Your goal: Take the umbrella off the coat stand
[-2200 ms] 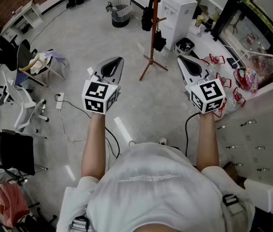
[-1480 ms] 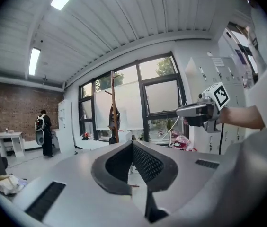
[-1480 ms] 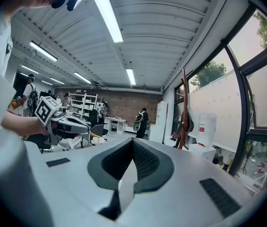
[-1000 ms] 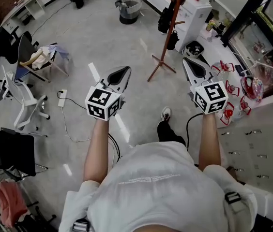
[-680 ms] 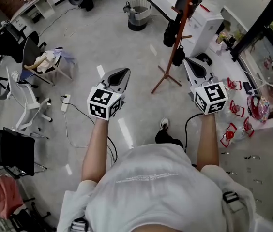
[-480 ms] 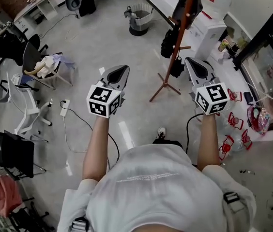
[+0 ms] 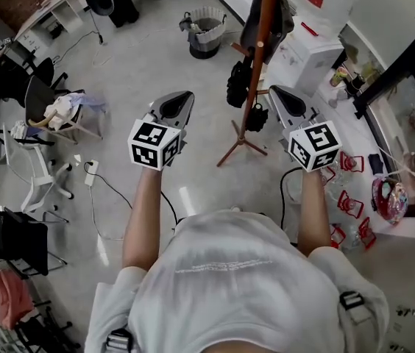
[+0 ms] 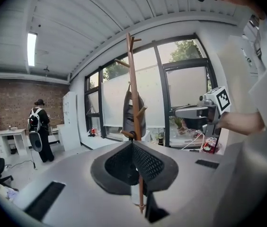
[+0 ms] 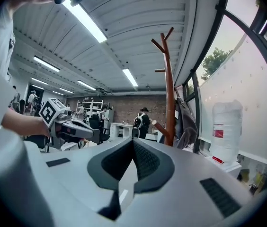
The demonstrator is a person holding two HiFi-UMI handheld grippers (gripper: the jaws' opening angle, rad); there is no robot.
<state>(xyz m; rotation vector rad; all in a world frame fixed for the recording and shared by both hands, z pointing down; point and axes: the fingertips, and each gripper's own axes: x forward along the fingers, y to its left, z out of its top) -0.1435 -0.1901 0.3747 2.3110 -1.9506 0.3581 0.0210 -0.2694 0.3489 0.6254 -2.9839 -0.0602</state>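
A tall brown wooden coat stand (image 7: 264,28) rises just ahead, its feet (image 7: 240,143) on the grey floor between my two grippers. A grey bag (image 7: 268,15) hangs high on it. Two black bundles (image 7: 238,84) (image 7: 256,116) hang from lower pegs; I cannot tell which one is the folded umbrella. My left gripper (image 7: 180,95) is shut and empty, left of the pole. My right gripper (image 7: 274,90) is shut and empty, just right of it. The left gripper view has the stand (image 8: 133,89) dead ahead beyond the shut left gripper (image 8: 132,142). The right gripper view has the pole (image 9: 169,93) right of the right gripper (image 9: 133,140).
A waste bin (image 7: 206,25) stands beyond the stand, with a white cabinet (image 7: 318,46) and a water bottle (image 9: 227,129) to the right. Office chairs (image 7: 49,109) and a floor cable (image 7: 97,193) lie left. Red objects (image 7: 349,204) sit near the right wall. A person with a backpack (image 8: 39,131) stands far off.
The coat stand has come closer and now stands between the two grippers in the head view. Both grippers moved forward with the person and stayed shut.
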